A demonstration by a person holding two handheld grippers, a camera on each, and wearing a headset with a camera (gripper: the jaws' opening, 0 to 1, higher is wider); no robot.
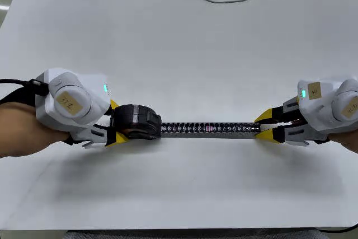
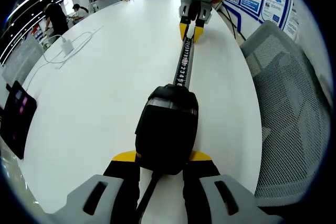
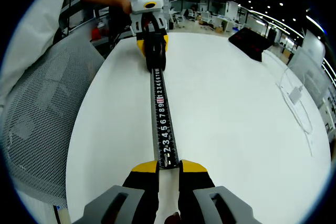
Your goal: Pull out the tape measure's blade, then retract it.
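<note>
The left gripper (image 1: 116,129) closes its fingers on the black plastic tape measure case (image 1: 136,121) as an anchor, while the right gripper (image 1: 268,126) pinches the dark numbered blade (image 1: 210,128) by its tip, stretching it along the white counter (image 1: 184,54).

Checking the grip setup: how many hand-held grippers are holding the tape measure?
2. The left hand-held gripper clamps the tape measure case on the person's left; the right hand-held gripper pinches the end of the blade on the right.
</note>
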